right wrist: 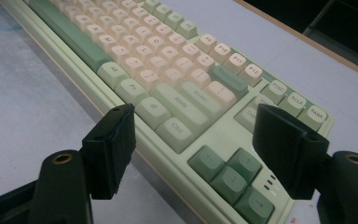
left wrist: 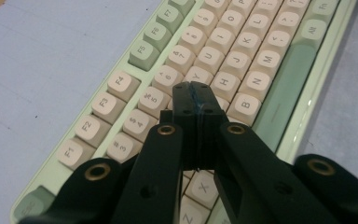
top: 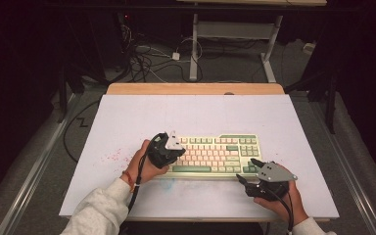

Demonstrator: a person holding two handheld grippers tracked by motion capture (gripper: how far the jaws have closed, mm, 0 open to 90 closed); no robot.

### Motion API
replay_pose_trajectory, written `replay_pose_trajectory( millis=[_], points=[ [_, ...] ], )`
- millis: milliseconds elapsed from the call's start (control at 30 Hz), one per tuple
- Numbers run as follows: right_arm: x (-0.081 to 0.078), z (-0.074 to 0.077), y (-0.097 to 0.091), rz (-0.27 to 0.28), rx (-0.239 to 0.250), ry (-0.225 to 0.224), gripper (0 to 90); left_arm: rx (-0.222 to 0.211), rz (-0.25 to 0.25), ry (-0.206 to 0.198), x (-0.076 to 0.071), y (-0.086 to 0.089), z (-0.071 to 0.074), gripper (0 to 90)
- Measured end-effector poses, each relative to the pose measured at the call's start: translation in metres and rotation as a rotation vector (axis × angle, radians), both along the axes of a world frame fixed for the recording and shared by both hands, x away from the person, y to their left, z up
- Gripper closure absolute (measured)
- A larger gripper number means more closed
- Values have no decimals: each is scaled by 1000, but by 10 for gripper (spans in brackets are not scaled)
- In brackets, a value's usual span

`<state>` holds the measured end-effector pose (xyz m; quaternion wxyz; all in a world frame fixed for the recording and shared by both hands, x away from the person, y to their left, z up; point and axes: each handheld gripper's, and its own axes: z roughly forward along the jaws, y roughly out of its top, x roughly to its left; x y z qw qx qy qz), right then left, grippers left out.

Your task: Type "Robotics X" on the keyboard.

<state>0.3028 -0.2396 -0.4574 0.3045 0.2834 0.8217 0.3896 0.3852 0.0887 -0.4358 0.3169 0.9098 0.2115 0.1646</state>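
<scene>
A pale green keyboard [top: 215, 154] with cream and green keys lies on the white table top. My left gripper [top: 170, 152] hovers over the keyboard's left half, jaws shut with nothing between them. In the left gripper view the closed tips [left wrist: 195, 95] sit just above the keys [left wrist: 223, 70] around T, G and Y. My right gripper [top: 247, 170] rests at the keyboard's near right corner, jaws open. In the right gripper view its jaws [right wrist: 193, 140] straddle the keyboard's [right wrist: 168, 93] right end by the Ctrl and arrow keys [right wrist: 230, 179], touching nothing I can see.
The table's white mat [top: 127, 122] has red specks [top: 112, 156] at the left of the keyboard. A wooden edge [top: 196, 89] runs along the table's far side. Beyond it stand a desk frame [top: 194, 44] and loose cables [top: 147, 54] on the floor.
</scene>
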Motion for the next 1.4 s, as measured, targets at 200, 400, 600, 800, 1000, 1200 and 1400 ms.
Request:
replay_pose_trajectory(
  millis=[200, 400, 600, 800, 1000, 1200, 1400],
  points=[
    [0, -1, 0, 6, -7, 4, 306, 34, 4, 11, 9, -11, -5, 878],
    [0, -2, 1, 8, -10, 6, 309, 56, -3, 9, 13, -18, -8, 877],
    [0, -2, 1, 9, -11, 1, 314, 79, 0, 15, 18, -23, -10, 876],
    [0, -3, 1, 9, -13, 8, 313, 77, 4, 5, 18, -25, -8, 874],
    [0, -4, 1, 10, -18, 12, 313, 110, -3, 9, 17, -28, -12, 874],
    [0, -3, 0, 6, -14, 8, 313, 41, 3, -31, 13, -20, 0, 865],
    [0, -2, 0, 4, -15, 6, 314, 22, -3, -52, 8, -14, 6, 850]
  ],
)
